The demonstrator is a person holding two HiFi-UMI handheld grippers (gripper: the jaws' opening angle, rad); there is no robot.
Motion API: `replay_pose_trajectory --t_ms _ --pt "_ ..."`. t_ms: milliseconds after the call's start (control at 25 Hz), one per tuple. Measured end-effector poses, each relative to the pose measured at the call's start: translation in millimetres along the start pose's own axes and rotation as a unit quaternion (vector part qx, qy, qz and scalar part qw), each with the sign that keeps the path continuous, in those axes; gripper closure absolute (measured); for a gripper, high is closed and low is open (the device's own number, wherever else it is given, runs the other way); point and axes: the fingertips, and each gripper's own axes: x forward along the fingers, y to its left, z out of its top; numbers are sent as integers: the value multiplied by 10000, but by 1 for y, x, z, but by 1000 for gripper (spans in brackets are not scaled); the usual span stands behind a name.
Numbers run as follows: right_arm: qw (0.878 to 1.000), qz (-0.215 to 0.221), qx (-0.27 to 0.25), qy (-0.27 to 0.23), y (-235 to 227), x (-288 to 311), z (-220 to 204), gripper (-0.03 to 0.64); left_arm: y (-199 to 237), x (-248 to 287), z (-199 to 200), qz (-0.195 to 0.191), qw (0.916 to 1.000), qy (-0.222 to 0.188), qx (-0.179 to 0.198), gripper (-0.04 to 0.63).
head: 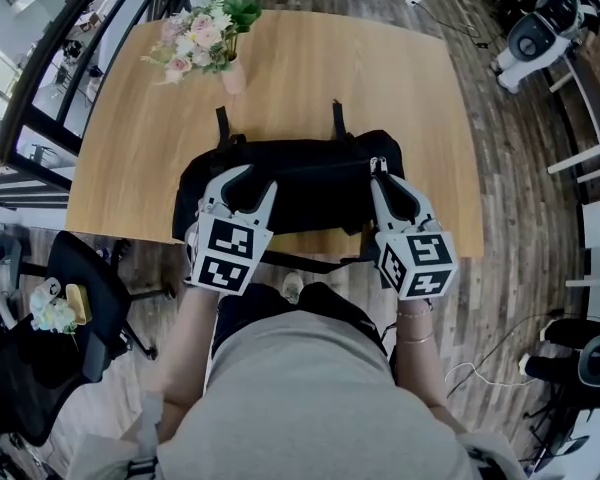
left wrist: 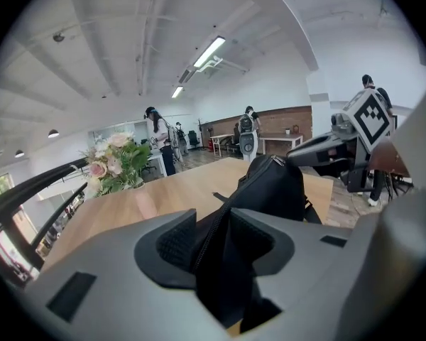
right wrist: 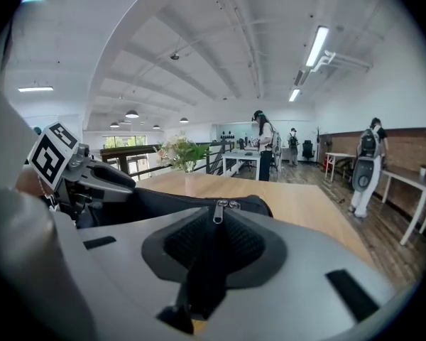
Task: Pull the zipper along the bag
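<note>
Between the parted jaws of the left gripper point(left wrist: 214, 224), the black bag point(head: 310, 183) lies unpinched. At its other end, the right gripper point(right wrist: 214, 226) clamps the zipper pull point(right wrist: 216, 214). Pulling now could drag the unanchored bag along the table point(head: 380, 78) and bunch the zipper.

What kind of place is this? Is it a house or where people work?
Probably a workplace, something like an open office or lab: a black office chair near the wooden table, long strip lights on a high ceiling, and white desks farther back.
</note>
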Motion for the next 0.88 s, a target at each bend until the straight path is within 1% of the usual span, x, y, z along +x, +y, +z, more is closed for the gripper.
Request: replay_pose_trajectory --t_ms 120,200,240,320,480,560,720,840,880 --pt "9997 221 45 -109 11 -1 7 543 2 -5 4 69 9988 -164 -455 451" --pt "9988 411 151 -238 22 -1 12 521 2 -10 6 160 9960 -327 -813 451" --pt "9982 440 207 -359 25 -2 16 509 1 -12 8 192 9944 -421 -954 453" --pt "9968 500 289 -557 32 -4 22 509 -1 -15 12 240 9915 -571 -1148 454" --pt "9945 823 300 -574 49 -5 24 511 -2 -22 17 251 9854 -773 -1493 488" --pt "9933 960 287 -579 59 -6 26 514 -4 -26 18 190 9825 -867 -1639 507" --pt "9913 1123 233 -648 75 -9 29 575 -13 -32 20 -31 9786 -1004 -1794 541" --pt "9892 1271 170 -711 85 -9 31 611 -19 -33 19 -112 9783 -995 -1814 554" --pt "9883 1319 158 -745 88 -9 32 611 -22 -34 18 -129 9786 -982 -1806 555"
